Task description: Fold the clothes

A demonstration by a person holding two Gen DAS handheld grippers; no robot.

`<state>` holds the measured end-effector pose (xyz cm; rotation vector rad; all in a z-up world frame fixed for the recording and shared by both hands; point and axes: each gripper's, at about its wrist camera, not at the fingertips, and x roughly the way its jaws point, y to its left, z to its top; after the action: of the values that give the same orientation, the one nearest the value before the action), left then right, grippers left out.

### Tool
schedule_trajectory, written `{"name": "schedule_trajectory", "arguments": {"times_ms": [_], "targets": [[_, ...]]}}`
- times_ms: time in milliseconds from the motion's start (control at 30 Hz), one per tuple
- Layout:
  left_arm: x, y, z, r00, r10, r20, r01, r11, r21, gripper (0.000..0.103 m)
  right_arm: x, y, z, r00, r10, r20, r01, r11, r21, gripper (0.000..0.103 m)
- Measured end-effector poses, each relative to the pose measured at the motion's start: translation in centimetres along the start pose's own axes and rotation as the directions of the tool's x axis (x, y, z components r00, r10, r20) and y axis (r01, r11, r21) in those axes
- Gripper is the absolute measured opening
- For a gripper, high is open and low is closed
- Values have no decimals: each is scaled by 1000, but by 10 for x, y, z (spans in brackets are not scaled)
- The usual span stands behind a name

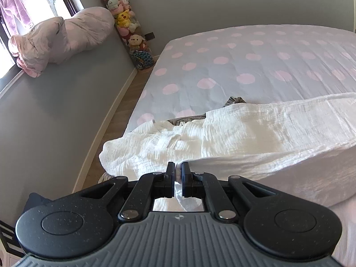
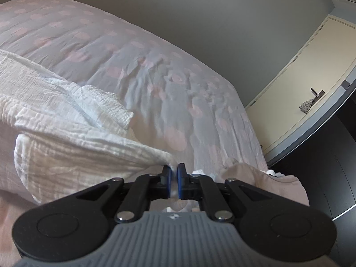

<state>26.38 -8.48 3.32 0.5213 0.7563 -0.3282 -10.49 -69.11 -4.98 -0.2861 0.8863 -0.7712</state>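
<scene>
A white crinkled garment point(image 1: 255, 131) lies stretched across the near part of the bed, lifted off the sheet along its near edge. My left gripper point(image 1: 178, 169) is shut on a corner of that white cloth, which shows pinched between the jaws. In the right wrist view the same white garment point(image 2: 66, 138) hangs in a fold to the left, and my right gripper point(image 2: 174, 170) is shut on its other corner. A dark striped piece of clothing point(image 1: 233, 101) peeks out from behind the white one.
The bed point(image 1: 255, 62) has a grey sheet with pink dots. A bundled duvet point(image 1: 62, 40) sits on the window ledge at left, beside a tall tube of plush toys point(image 1: 126, 22). A pink cloth point(image 2: 267, 184) lies near the right gripper; a cream door point(image 2: 300, 93) stands at right.
</scene>
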Motion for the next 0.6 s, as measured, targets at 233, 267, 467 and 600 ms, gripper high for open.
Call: {"name": "schedule_trajectory", "arguments": {"times_ms": [233, 267, 467, 600], "targets": [[78, -17, 63, 998, 45, -50, -43, 999, 33, 4, 71, 15, 45, 999, 24, -31, -25, 999, -35, 7], [90, -20, 70, 997, 49, -57, -46, 998, 38, 4, 83, 18, 50, 999, 25, -38, -27, 999, -40, 7], [158, -40, 94, 992, 69, -110, -60, 995, 84, 4, 141, 40, 73, 997, 27, -66, -31, 998, -62, 7], [197, -47, 97, 988, 72, -136, -61, 994, 87, 4, 167, 52, 78, 996, 23, -87, -30, 996, -82, 7]]}}
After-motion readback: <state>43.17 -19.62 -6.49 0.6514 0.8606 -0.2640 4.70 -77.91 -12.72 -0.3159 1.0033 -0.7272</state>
